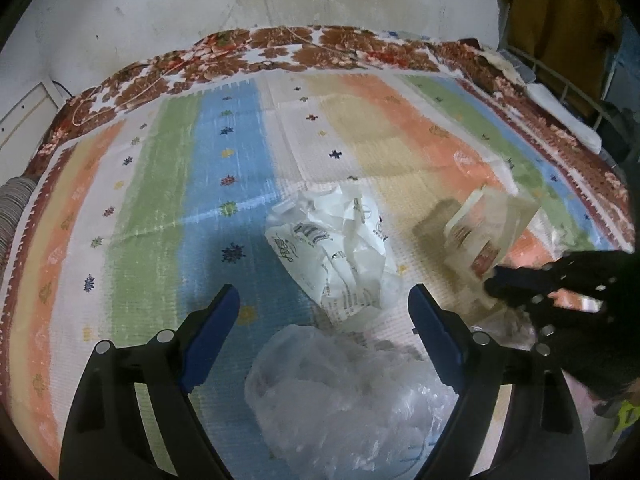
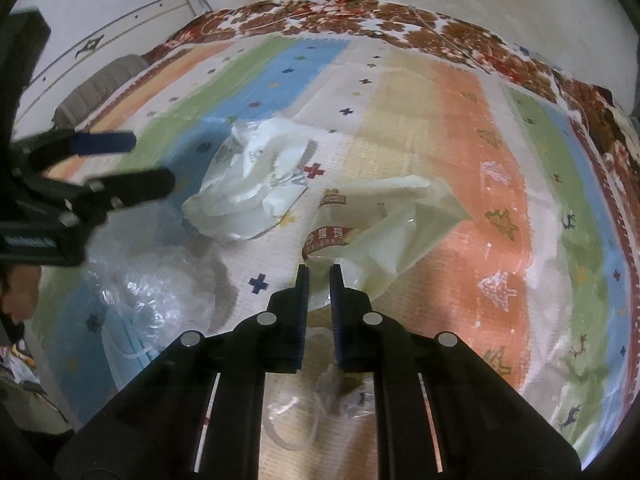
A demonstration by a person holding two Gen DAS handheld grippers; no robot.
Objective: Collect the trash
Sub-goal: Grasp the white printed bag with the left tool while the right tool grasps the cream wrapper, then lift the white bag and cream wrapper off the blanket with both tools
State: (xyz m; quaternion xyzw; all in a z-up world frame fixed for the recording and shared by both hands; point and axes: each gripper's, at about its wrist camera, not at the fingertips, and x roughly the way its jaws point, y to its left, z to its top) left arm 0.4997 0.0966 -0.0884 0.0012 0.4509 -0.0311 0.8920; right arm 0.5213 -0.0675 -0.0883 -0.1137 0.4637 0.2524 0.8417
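Blue-padded and spread wide, the left gripper (image 1: 324, 312) hangs over the striped mat (image 1: 160, 184) with nothing pinched: a crumpled clear plastic bag (image 1: 340, 396) lies on the mat between its fingers, and a printed white bag (image 1: 340, 248) sits just beyond the tips. Close beside it, the right gripper (image 2: 319, 270) is clenched on the near edge of a translucent wrapper with red print (image 2: 372, 236), which otherwise lies on the mat.
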